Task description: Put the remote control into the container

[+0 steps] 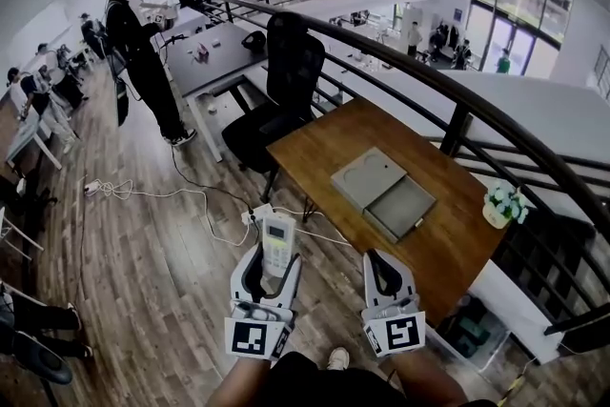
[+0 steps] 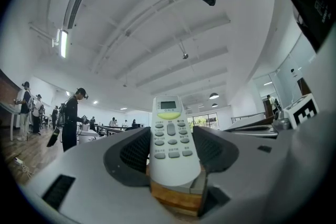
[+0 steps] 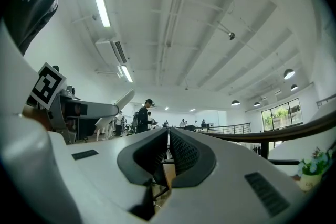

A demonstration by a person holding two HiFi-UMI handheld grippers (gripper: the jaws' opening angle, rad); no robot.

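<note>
A white remote control (image 1: 277,242) with a small screen and grey buttons stands up between the jaws of my left gripper (image 1: 276,267), which is shut on it. In the left gripper view the remote control (image 2: 170,141) fills the gap between both pads, screen end pointing away. My right gripper (image 1: 378,264) hangs beside it with its jaws shut and nothing between them; in the right gripper view the right gripper (image 3: 168,152) shows its pads meeting. The grey container (image 1: 385,192), a flat box with an open tray, lies on the wooden table (image 1: 329,143) ahead and to the right of both grippers.
A potted plant (image 1: 502,203) stands at the table's right edge. A black office chair (image 1: 282,81) stands behind the table, a dark railing (image 1: 457,105) curves past it. Cables and a power strip (image 1: 255,215) lie on the wooden floor. A person (image 1: 143,52) stands far left.
</note>
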